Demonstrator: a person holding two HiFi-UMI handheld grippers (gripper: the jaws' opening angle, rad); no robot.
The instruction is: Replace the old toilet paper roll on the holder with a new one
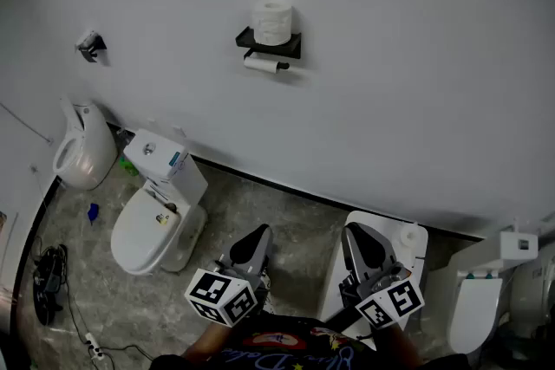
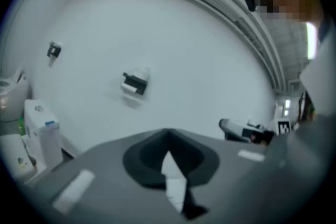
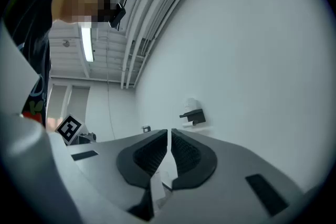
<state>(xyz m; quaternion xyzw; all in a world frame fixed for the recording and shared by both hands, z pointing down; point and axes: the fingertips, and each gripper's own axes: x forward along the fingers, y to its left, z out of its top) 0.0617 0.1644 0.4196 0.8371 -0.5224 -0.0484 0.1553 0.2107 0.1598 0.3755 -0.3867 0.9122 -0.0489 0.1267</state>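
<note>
A black wall holder (image 1: 295, 42) hangs on the grey wall. A full white toilet paper roll (image 1: 272, 20) stands on its shelf, and a thin, nearly used-up roll (image 1: 262, 63) hangs on the bar below. The holder also shows small and far off in the left gripper view (image 2: 135, 83) and the right gripper view (image 3: 193, 116). My left gripper (image 1: 259, 235) is shut and empty, low in the head view and well short of the wall. My right gripper (image 1: 358, 231) is shut and empty beside it, tipped slightly upward.
A white toilet (image 1: 158, 205) stands at the lower left with a urinal (image 1: 81, 153) beyond it. Another toilet (image 1: 475, 299) and a white cabinet (image 1: 408, 260) with a roll (image 1: 411, 236) on top sit at the right. Cables (image 1: 52, 282) lie on the floor at left.
</note>
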